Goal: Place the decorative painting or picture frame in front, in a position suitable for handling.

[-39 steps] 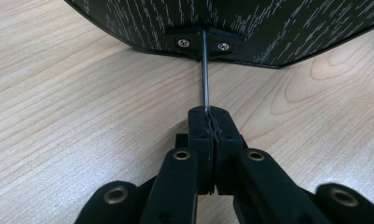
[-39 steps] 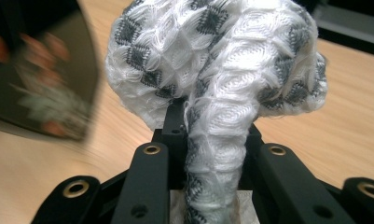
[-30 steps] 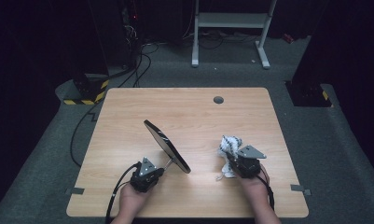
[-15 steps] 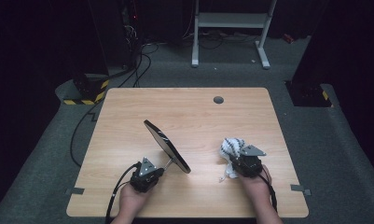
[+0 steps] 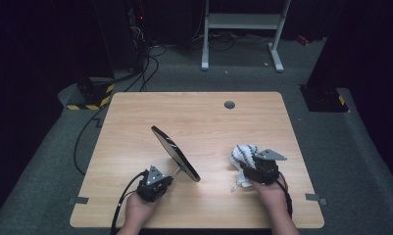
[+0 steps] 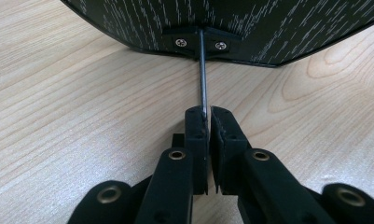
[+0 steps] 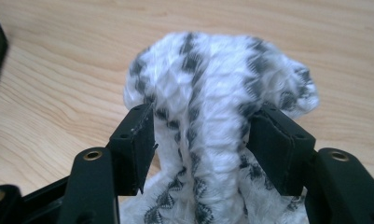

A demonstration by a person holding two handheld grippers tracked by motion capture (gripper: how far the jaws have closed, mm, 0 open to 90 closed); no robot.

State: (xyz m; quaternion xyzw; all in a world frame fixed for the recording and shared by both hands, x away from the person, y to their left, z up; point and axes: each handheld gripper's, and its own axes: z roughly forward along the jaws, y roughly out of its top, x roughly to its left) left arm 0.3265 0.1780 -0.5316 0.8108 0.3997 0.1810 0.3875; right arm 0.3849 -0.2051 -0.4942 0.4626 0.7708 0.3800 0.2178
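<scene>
Black round mirror (image 5: 175,152) on a thin metal stem (image 6: 203,79), with a white-and-grey cloth (image 5: 243,155), on a wooden table (image 5: 204,117).

Mirror stood tilted at lower centre of the high view, stem clenched between the closed jaws of the left gripper (image 5: 159,182), lower left of centre. Cloth lay bunched at lower right, between the jaws of the right gripper (image 5: 255,169); those jaws had just been opening and stood spread at either side of the cloth (image 7: 212,121), grip loosened. Cloth and mirror were apart. A hand (image 5: 137,215) held the left gripper at the bottom edge. Grey floor (image 5: 360,147) surrounded the table.
</scene>
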